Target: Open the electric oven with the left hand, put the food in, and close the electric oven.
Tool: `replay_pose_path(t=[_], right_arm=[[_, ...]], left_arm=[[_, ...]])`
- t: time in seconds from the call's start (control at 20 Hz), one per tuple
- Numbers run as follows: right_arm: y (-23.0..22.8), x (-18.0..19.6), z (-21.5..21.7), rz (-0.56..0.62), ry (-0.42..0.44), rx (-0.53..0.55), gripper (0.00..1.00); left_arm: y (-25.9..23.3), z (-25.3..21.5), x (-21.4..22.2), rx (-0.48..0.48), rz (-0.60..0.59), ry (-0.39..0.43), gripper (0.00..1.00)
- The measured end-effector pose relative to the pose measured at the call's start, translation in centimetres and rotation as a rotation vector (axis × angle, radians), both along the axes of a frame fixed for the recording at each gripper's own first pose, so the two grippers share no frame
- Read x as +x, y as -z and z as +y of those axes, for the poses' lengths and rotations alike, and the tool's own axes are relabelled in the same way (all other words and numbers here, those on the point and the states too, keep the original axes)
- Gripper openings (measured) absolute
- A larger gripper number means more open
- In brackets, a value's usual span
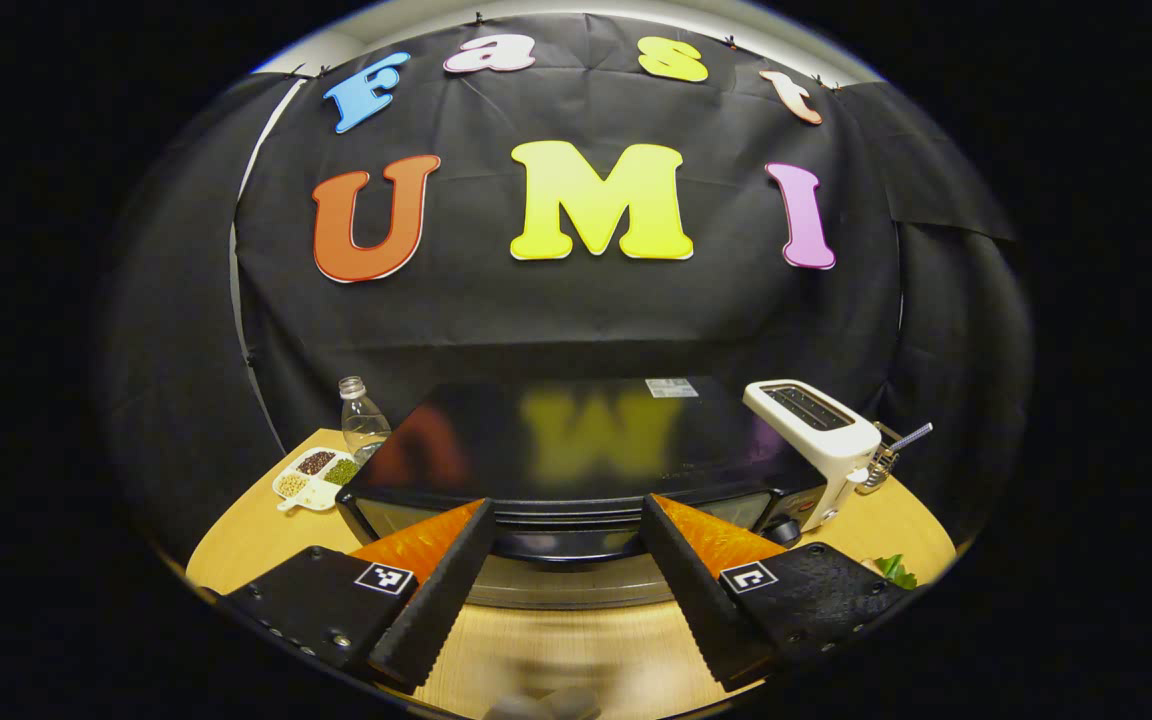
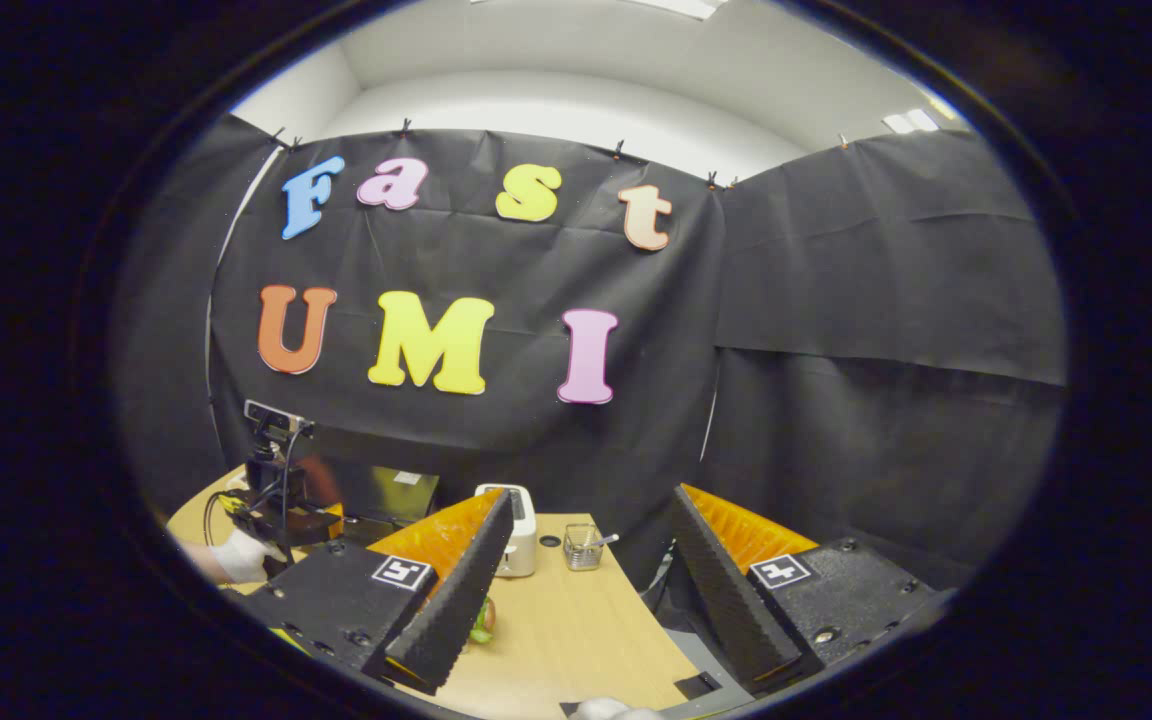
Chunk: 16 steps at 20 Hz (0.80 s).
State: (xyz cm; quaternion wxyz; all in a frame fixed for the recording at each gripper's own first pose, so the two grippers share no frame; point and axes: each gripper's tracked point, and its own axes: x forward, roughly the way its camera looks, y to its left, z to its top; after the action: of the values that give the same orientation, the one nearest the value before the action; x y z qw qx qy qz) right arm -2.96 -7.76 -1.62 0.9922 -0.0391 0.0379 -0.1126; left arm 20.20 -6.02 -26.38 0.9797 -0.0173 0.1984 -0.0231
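I am looking at the big black electric oven (image 1: 576, 450) sitting on the round wooden table (image 1: 576, 650). Its door is shut, so I think I am only starting the first step, opening it. My left gripper (image 1: 561, 560) is hanging right in front of the oven door handle (image 1: 566, 545), with its two fingers spread wide and holding nothing. The handle is sitting between the fingers. Next I think I need to push in, catch the handle and pull the door down gently, so the oven is not sliding.

My right gripper (image 2: 586, 590) is waiting off to the side, well apart from the oven, with its fingers also spread and nothing in them. A white toaster (image 1: 816, 435) is standing just beside the oven. A small tray of beans (image 1: 314, 478) and a clear bottle (image 1: 361, 420) are sitting on the other side.

The food (image 2: 482, 622) is peeking out behind my right gripper's finger. It is something green, and I cannot tell what it is. The oven's lower front is hiding behind my left fingers, and it is blurry there.
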Motion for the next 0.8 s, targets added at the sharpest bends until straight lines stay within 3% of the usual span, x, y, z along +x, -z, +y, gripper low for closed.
replay_pose_path(t=[0.05,0.1,0.15,0.2,0.4,0.45,0.5,0.8], right_arm=[[0.1,-0.2,0.0,0.003,0.003,-0.002,0.91],[0.2,-0.3,-0.1,0.007,0.007,-0.002,1.0],[0.3,-0.3,0.0,0.008,0.002,0.005,0.91],[0.4,-0.4,0.2,0.007,-0.001,0.011,1.0],[0.6,-0.4,0.8,0.012,-0.016,0.012,1.0],[0.7,-0.4,1.0,0.012,-0.023,0.015,0.91],[0.8,-0.5,1.3,0.013,-0.03,0.018,1.0],[1.6,-1.0,2.4,0.045,-0.07,0.017,1.0]], left_arm=[[-0.5,0.1,0.2,0.008,-0.024,0.003,0.97],[-0.4,0.1,0.2,0.01,-0.015,0.003,0.91],[-0.3,0.0,0.0,0.007,-0.013,0.0,0.98],[-0.3,0.0,-0.1,0.006,-0.015,0.0,0.99],[-0.3,0.2,-1.5,0.011,-0.021,0.004,0.99],[-0.1,0.0,-2.1,0.011,-0.016,0.005,0.99],[0.0,0.0,-2.8,0.006,-0.016,0.006,0.99],[1.9,-0.1,-7.3,-0.009,0.009,0.023,0.98]])
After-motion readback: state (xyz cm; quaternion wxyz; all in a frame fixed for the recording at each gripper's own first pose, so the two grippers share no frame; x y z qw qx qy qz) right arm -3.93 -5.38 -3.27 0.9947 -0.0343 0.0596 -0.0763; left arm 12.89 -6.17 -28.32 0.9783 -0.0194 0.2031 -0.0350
